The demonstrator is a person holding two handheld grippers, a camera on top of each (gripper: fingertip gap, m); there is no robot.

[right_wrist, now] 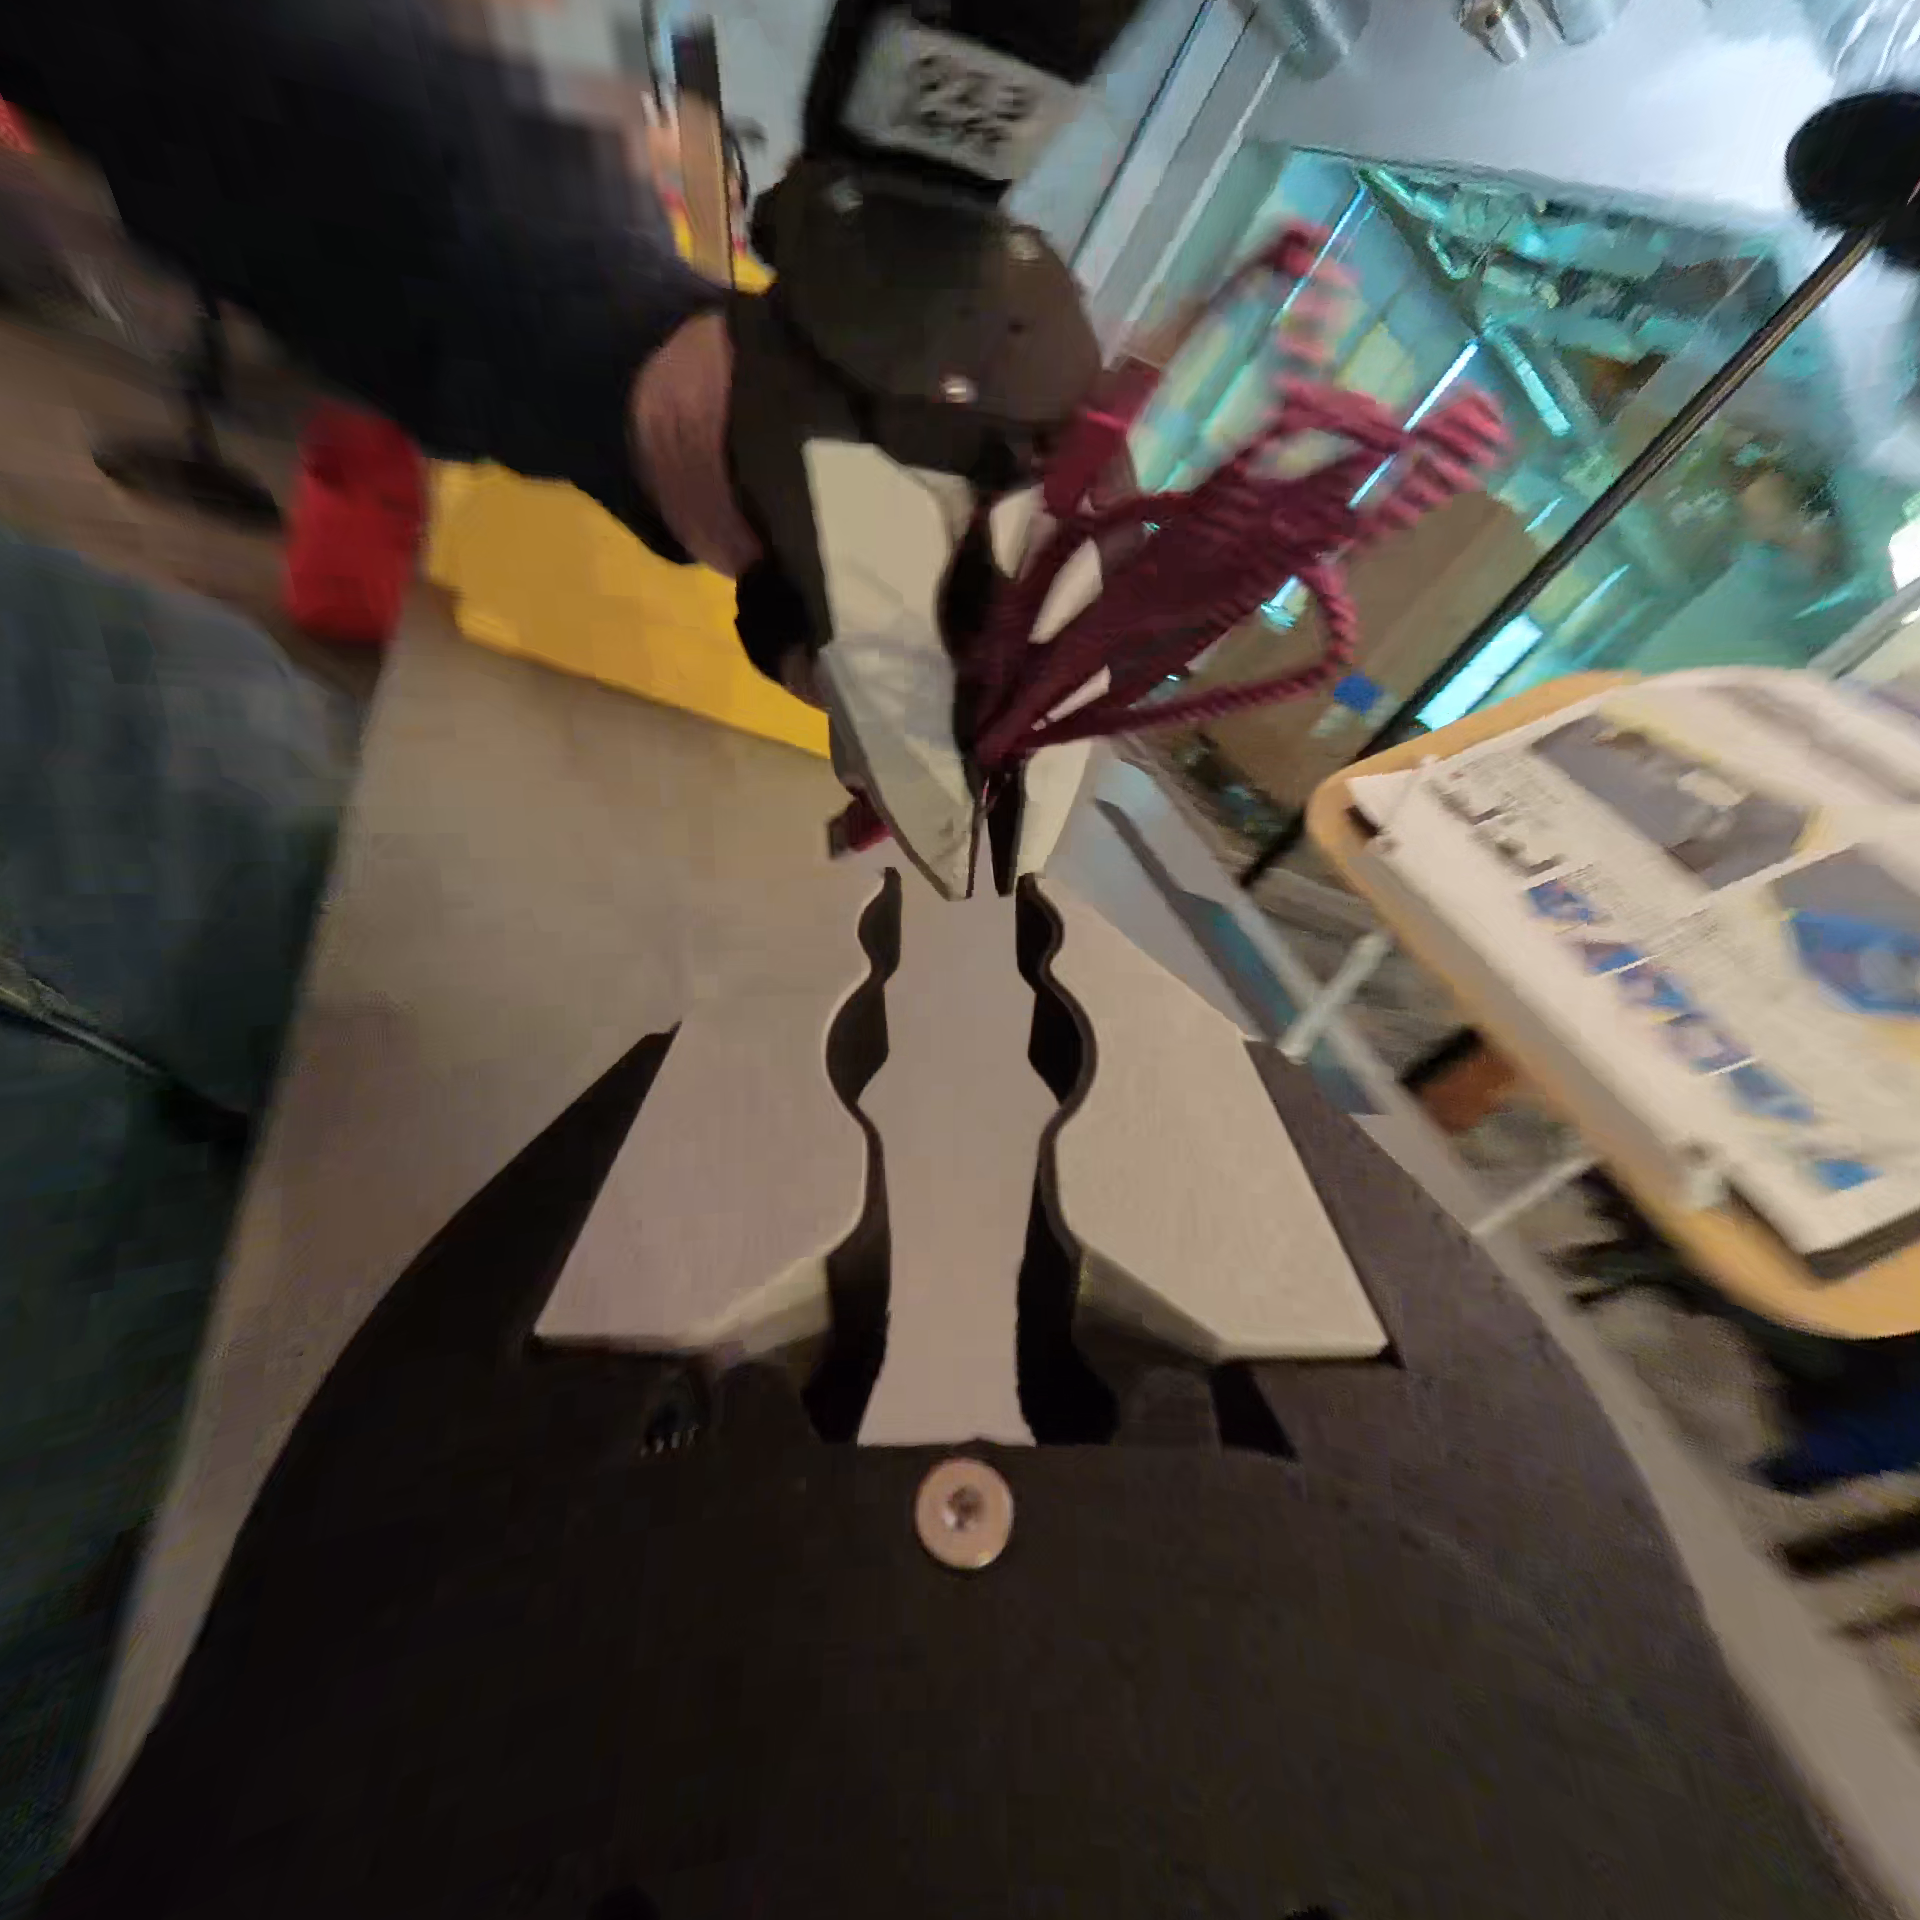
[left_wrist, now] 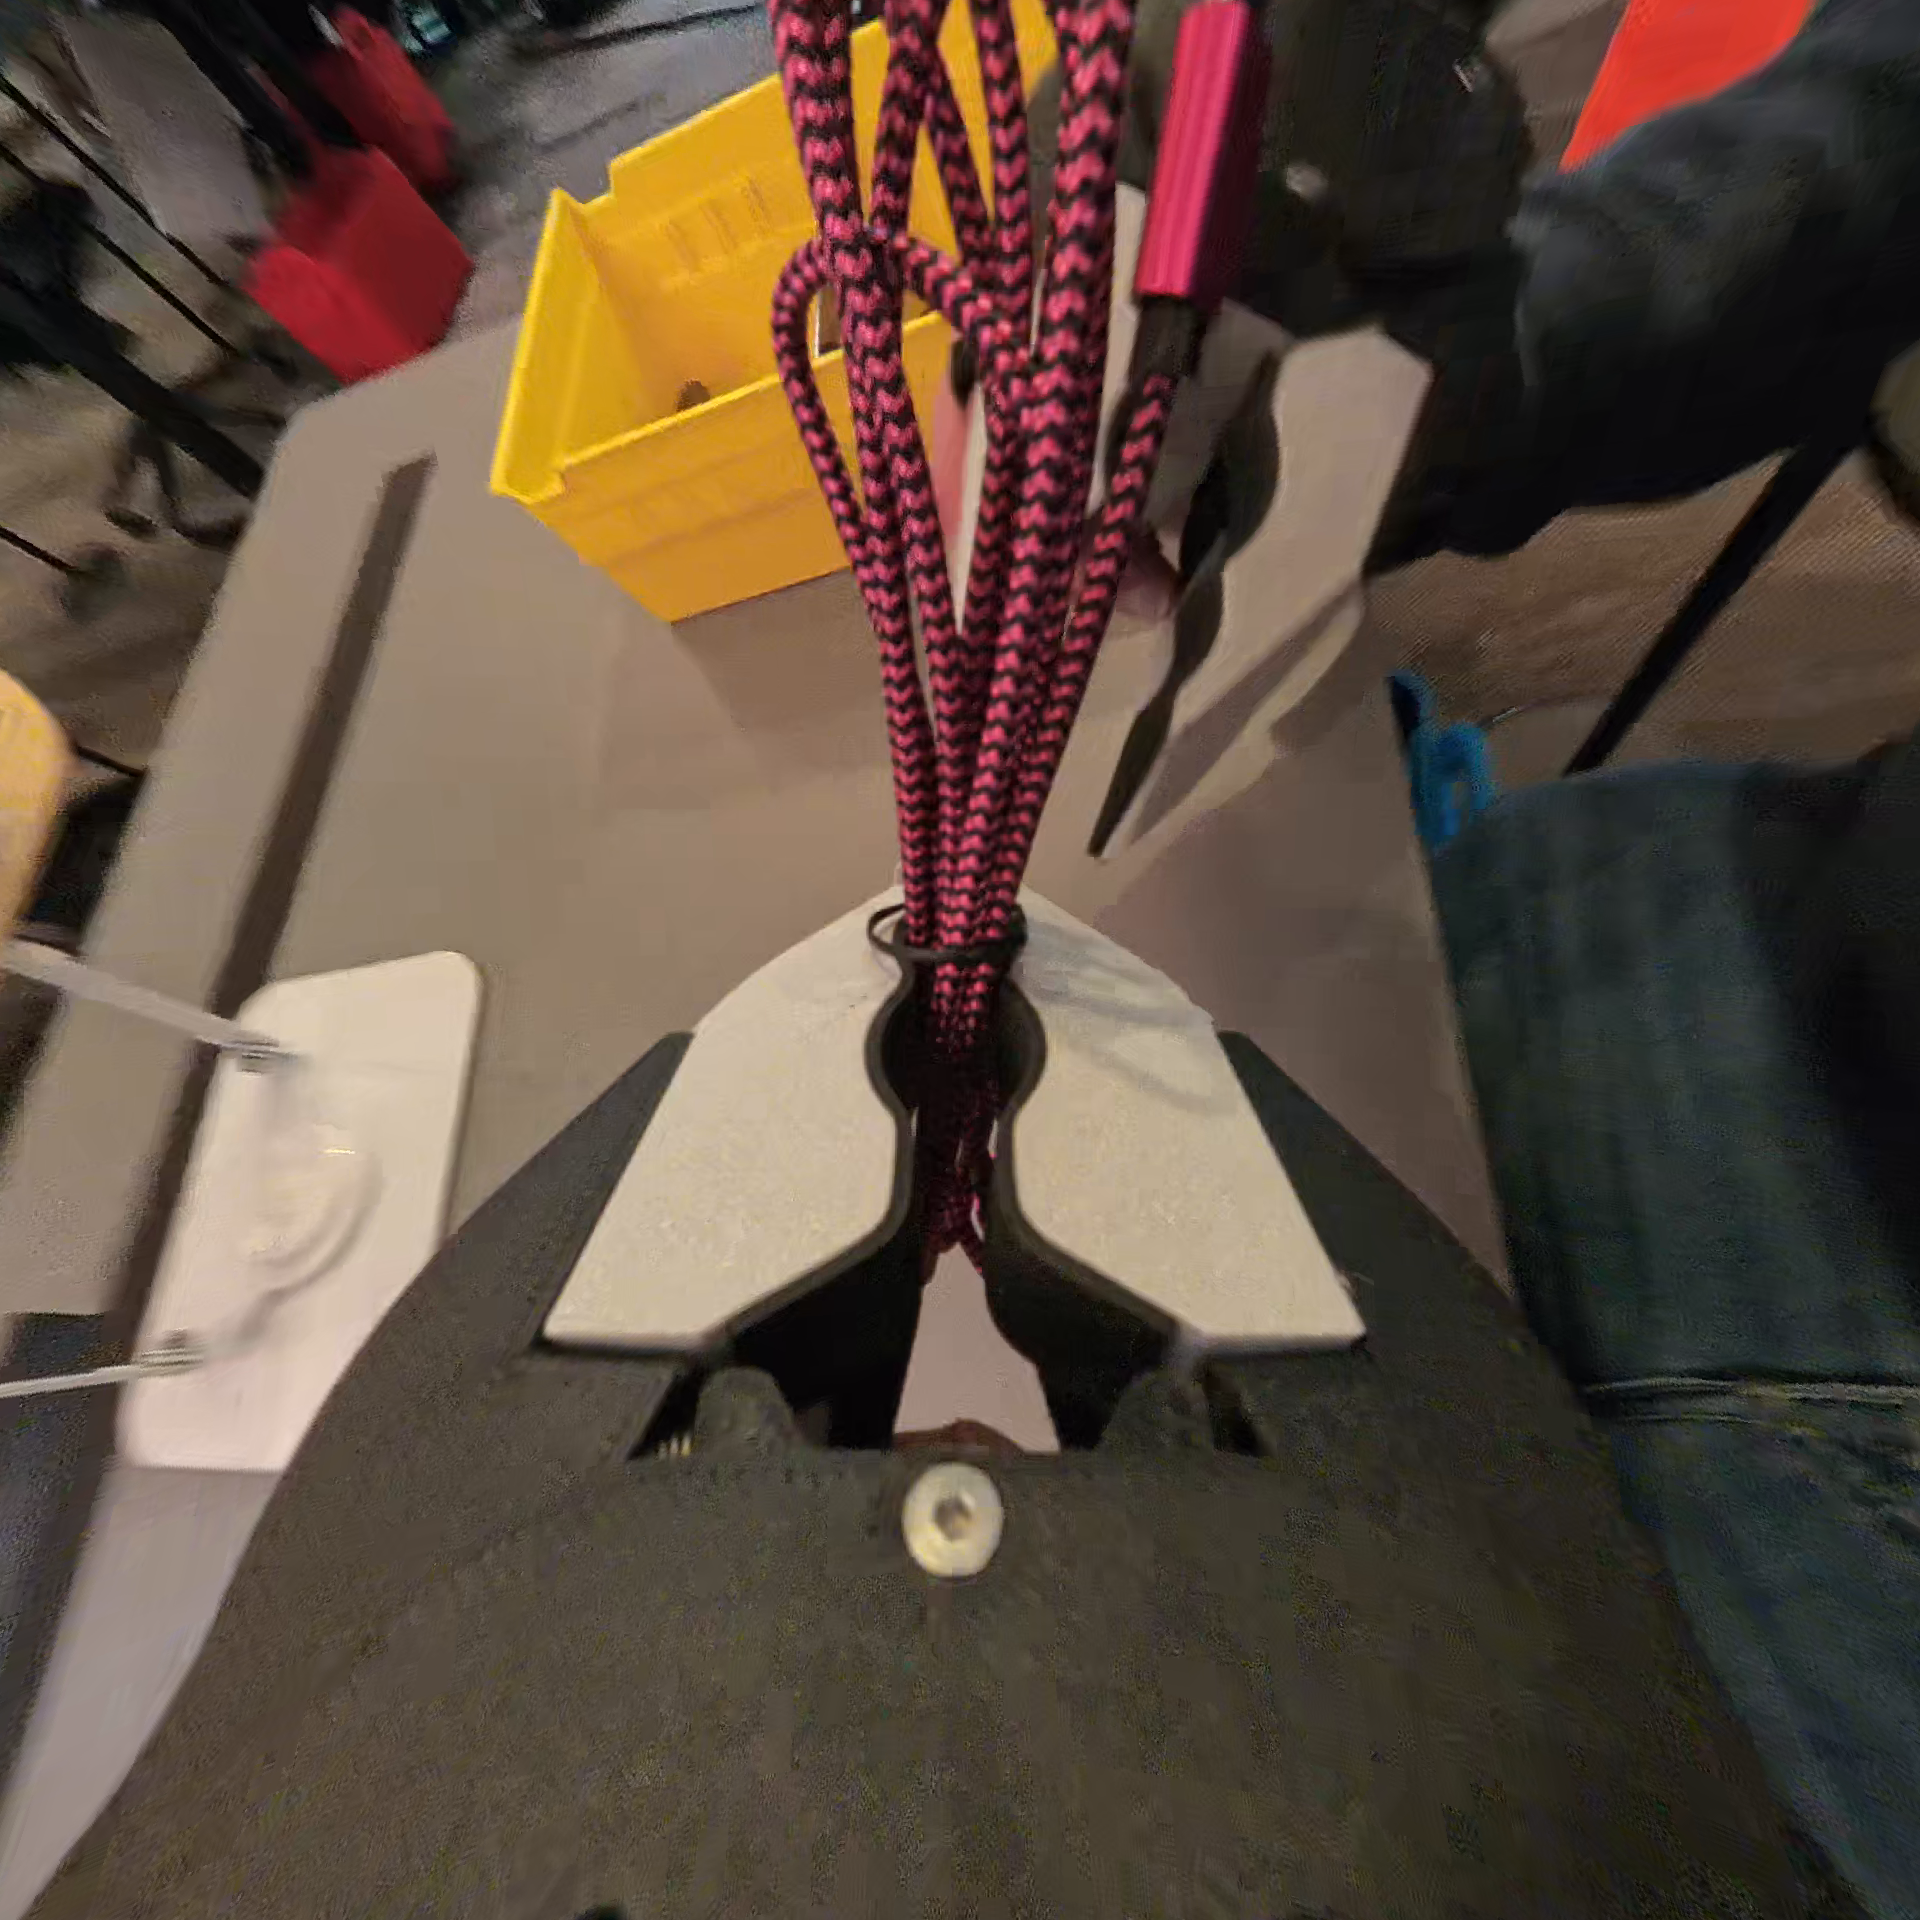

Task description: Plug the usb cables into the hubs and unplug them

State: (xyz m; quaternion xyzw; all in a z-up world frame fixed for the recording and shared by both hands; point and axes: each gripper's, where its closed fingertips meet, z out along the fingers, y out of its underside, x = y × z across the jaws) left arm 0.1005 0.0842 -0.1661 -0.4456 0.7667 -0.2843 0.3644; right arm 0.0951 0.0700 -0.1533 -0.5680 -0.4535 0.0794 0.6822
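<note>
A bundle of pink-and-black braided USB cable (left_wrist: 935,520), bound with a thin black tie, is clamped between my left gripper's (left_wrist: 951,935) shut jaws and stands up in the air. Its pink metal plug (left_wrist: 1205,156) hangs at the top right. A flat white hub (left_wrist: 343,1143) lies on the grey table at the left, with two silver plugs on white cables in its side. My right gripper (right_wrist: 956,914) is open and empty, tips just short of the left gripper (right_wrist: 894,675) and the cable bundle (right_wrist: 1143,603). It also shows in the left wrist view (left_wrist: 1195,644), right of the bundle.
A yellow bin (left_wrist: 675,416) stands at the far end of the grey table (left_wrist: 623,831), with red bins (left_wrist: 353,260) behind it on the left. A person's jeans-clad leg (left_wrist: 1683,1143) is at the right. A newspaper (right_wrist: 1662,935) lies on a wooden stand beside the table.
</note>
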